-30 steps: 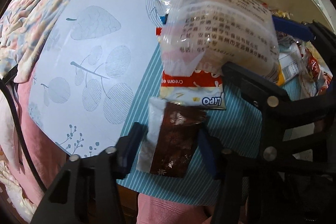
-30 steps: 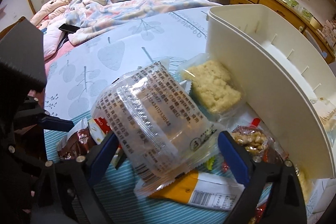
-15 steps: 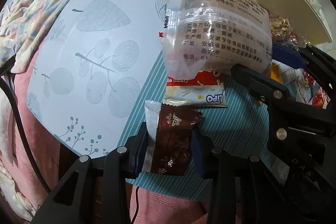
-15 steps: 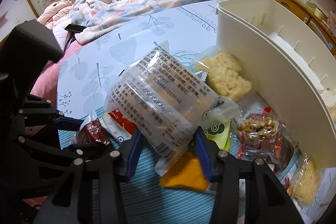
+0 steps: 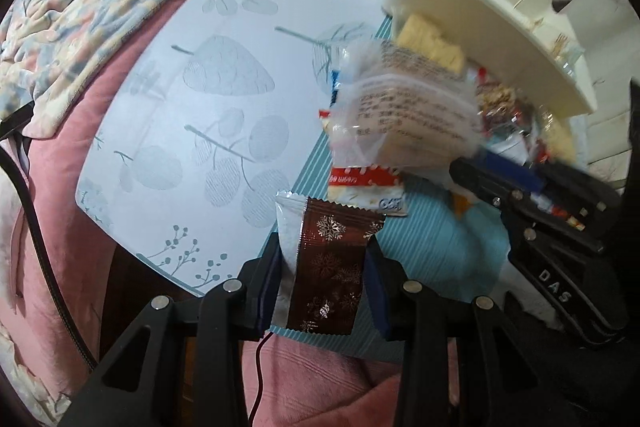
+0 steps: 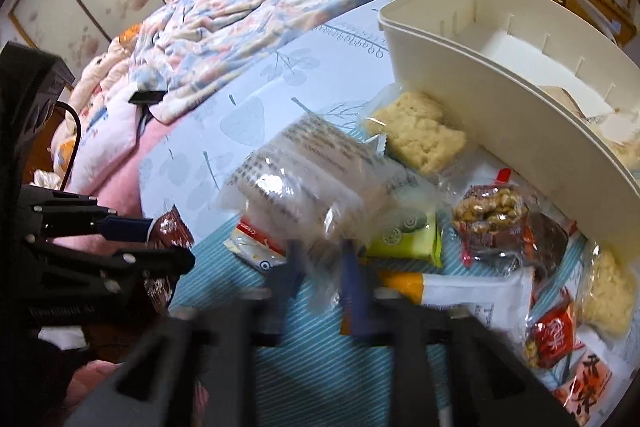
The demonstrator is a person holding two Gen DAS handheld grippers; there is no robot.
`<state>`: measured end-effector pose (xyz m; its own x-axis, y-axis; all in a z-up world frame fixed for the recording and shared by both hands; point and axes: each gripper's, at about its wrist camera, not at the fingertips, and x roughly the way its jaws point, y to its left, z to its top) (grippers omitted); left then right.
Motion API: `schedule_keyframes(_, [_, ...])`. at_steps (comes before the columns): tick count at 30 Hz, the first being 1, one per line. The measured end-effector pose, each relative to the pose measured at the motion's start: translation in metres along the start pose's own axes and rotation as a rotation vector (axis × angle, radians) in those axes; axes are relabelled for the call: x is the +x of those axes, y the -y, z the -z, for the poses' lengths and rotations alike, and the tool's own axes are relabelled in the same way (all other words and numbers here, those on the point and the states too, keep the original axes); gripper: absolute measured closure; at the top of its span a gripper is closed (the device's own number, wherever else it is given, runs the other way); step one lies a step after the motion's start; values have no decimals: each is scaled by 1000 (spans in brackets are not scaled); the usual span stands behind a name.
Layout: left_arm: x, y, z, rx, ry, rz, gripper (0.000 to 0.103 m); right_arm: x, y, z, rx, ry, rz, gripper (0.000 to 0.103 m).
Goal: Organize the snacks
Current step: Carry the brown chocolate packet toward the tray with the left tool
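Left wrist view, left gripper (image 5: pixel 326 277) clamped on brown snowflake wrapper (image 5: pixel 328 267), lifted over striped cloth (image 5: pixel 432 247), right gripper (image 6: pixel 320 267) jaws just closing, pinching clear printed packet (image 6: pixel 308 179) by near edge, cream organizer box (image 6: pixel 480 83) just beyond

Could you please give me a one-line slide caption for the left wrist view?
Left gripper clamps a brown snowflake wrapper above the striped mat, beside the cream bin.
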<state>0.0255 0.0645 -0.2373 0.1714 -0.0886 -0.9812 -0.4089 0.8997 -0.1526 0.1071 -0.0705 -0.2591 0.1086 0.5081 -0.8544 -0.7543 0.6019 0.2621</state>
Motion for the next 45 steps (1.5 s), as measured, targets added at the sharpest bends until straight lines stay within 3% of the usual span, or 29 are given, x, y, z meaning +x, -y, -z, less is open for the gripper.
schedule_keyframes(1, [-5, 0, -1, 0, 5, 7, 66, -3, 0, 0, 4, 9, -3, 94])
schedule_keyframes(11, [-50, 13, -33, 62, 71, 33, 66, -26, 2, -2, 55, 78, -10, 99])
schedule_keyframes(20, [-78, 24, -78, 151, 50, 40, 66, -50, 7, -8, 157, 144, 11, 100])
schedule_keyframes(30, [-112, 52, -128, 338, 58, 78, 66, -92, -1, -27, 198, 275, 48, 103])
schedule_keyframes(33, [-121, 64, -142, 394, 70, 90, 66, -114, -7, -38, 188, 359, 33, 103])
schedule_keyframes(37, [-130, 79, -159, 458, 91, 115, 66, -130, -6, -56, 193, 387, 87, 103])
schedule_keyframes(45, [-123, 108, -187, 572, 97, 148, 66, -129, 25, -53, 495, 347, 119, 103])
